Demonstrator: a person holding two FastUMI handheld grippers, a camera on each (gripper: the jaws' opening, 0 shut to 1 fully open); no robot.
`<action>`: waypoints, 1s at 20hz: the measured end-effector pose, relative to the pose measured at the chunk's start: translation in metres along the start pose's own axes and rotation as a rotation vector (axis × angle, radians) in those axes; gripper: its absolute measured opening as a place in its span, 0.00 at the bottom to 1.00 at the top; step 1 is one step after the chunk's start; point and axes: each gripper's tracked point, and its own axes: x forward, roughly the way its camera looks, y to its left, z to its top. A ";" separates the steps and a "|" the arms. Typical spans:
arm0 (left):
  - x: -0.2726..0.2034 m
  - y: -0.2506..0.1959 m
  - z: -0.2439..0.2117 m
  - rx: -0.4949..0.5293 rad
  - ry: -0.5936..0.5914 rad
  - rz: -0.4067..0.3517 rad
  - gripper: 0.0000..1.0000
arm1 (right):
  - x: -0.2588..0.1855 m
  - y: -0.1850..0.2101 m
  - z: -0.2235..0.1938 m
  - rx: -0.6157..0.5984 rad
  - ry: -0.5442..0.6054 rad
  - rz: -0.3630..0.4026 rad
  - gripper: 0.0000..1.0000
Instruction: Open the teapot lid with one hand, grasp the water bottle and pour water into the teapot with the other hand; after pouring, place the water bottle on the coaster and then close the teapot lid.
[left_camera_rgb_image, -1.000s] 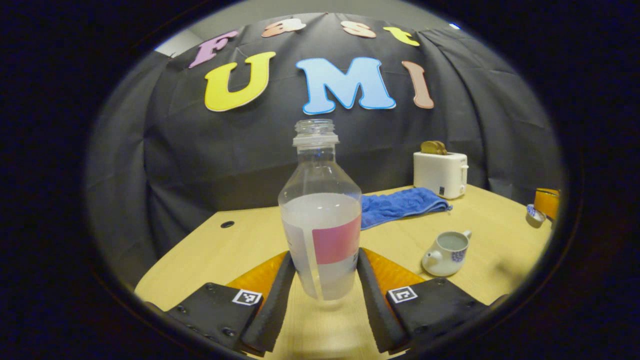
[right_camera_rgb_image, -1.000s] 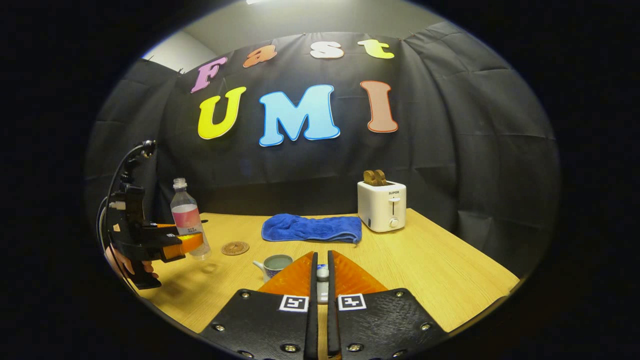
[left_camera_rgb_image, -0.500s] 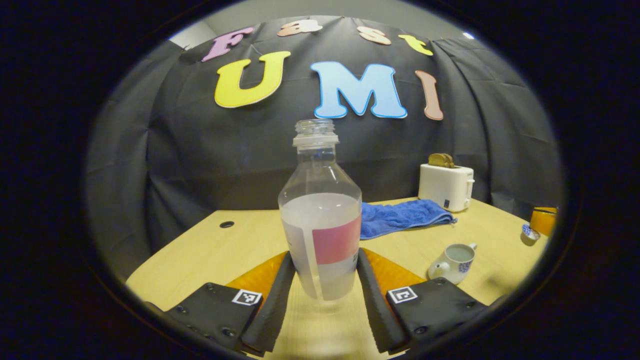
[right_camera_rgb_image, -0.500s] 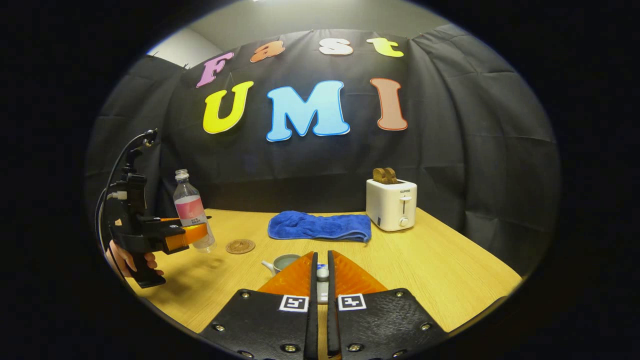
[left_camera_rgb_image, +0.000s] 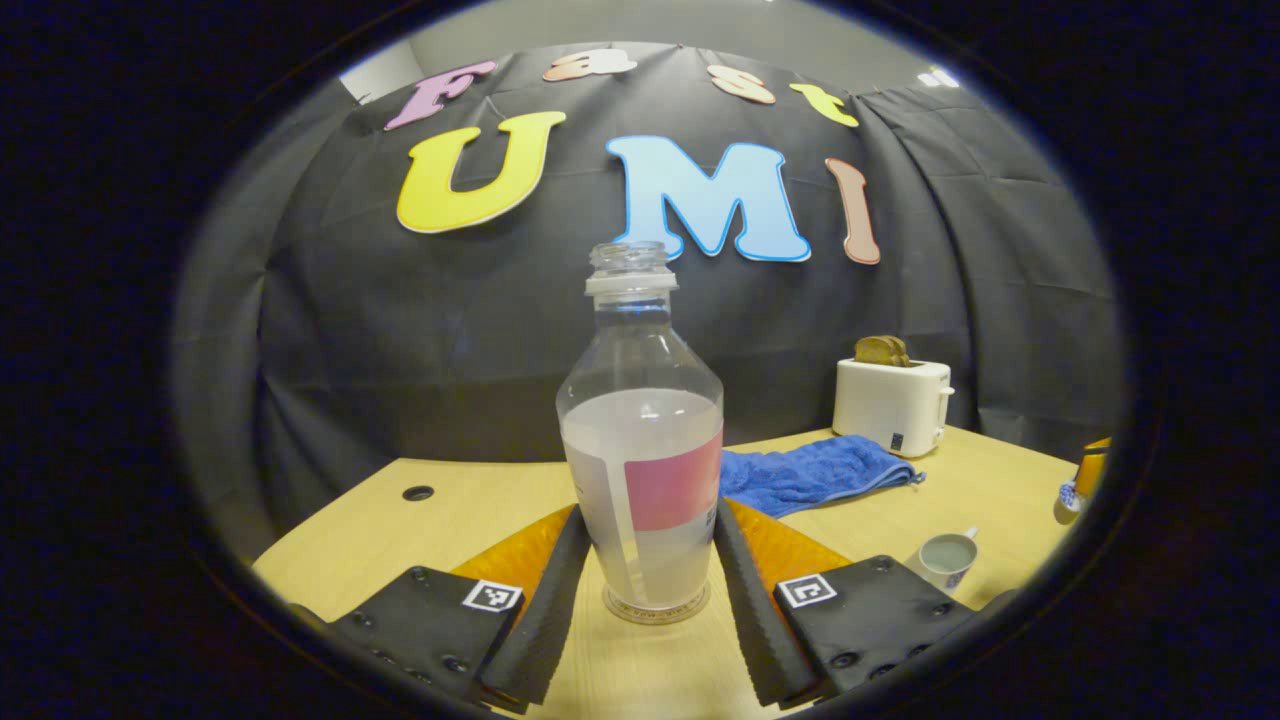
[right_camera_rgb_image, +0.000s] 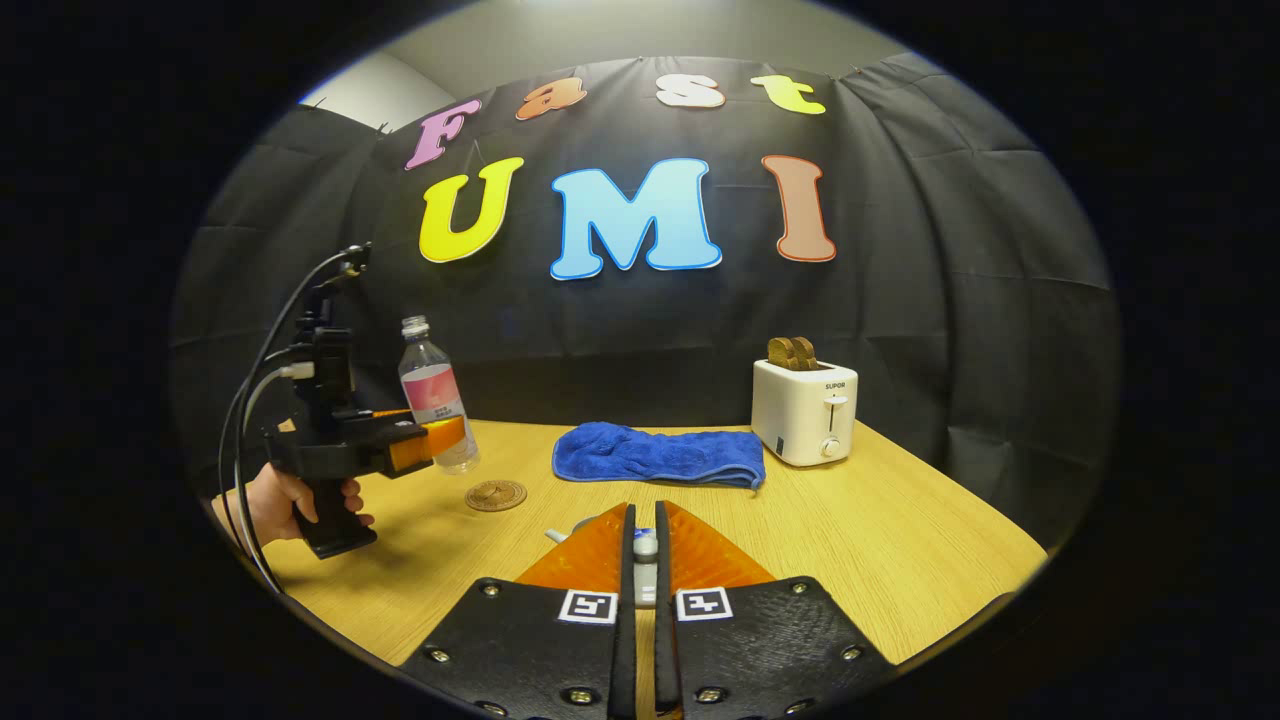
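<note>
Left gripper clamped on water bottle, upright over the coaster. Right gripper pinches the lid knob; teapot open, holding water. Judging pour done; release and lid closing remain.

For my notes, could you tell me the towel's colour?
The towel is blue, clearest in the right gripper view.

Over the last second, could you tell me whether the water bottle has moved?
Yes. In the right gripper view the water bottle, held in the left gripper, has shifted right, closer to the blue towel and above the coaster.
</note>
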 end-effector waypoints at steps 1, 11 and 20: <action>0.009 0.001 -0.002 -0.018 0.009 -0.006 0.85 | 0.000 -0.002 -0.002 0.007 0.002 -0.003 0.07; 0.051 -0.003 -0.051 -0.010 0.123 -0.019 0.86 | 0.003 -0.023 -0.016 0.028 0.032 -0.042 0.07; 0.058 -0.001 -0.068 0.013 0.166 -0.006 0.87 | 0.004 -0.022 -0.022 0.030 0.045 -0.035 0.07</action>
